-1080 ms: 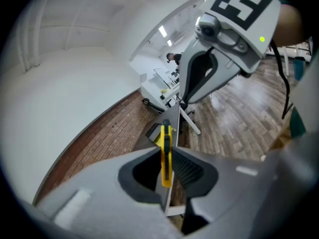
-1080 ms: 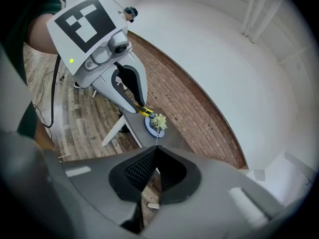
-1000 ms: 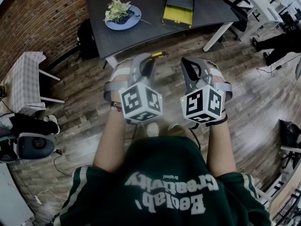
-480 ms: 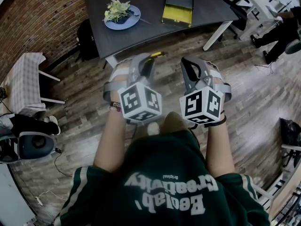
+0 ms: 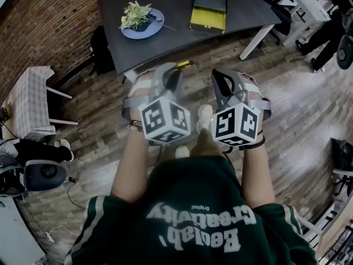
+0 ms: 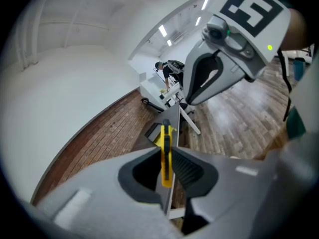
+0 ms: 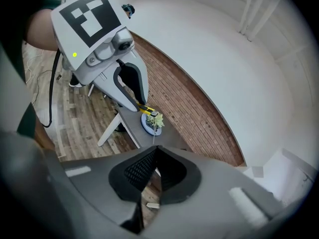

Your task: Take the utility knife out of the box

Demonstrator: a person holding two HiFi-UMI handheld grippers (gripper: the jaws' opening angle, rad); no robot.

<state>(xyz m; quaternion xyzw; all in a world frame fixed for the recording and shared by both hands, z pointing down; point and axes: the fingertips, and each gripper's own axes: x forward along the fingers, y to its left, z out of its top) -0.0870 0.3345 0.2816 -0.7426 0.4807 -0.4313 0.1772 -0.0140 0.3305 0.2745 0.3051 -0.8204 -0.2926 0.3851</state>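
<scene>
My left gripper [image 5: 170,73] is shut on a yellow utility knife [image 5: 185,65], whose tip sticks out past the jaws toward the table. In the left gripper view the knife [image 6: 165,153] stands on edge, pinched between the two pads. The open black and yellow box [image 5: 209,7] lies on the dark table [image 5: 176,32], well ahead of both grippers. Beside the left one, my right gripper [image 5: 219,75] is shut with nothing in it; in its own view the jaws [image 7: 156,151] meet at the tips. Both are held in mid-air above the wooden floor.
A blue plate with flowers [image 5: 141,22] sits on the table's left part. A white-legged side table [image 5: 30,98] stands at the left, a black bag [image 5: 102,48] by the brick wall. A person [image 5: 331,32] moves at the far right. My shoe [image 5: 204,116] shows between the grippers.
Both grippers keep their place and grip. A shoe has come forward between the grippers. The person at the far right has shifted.
</scene>
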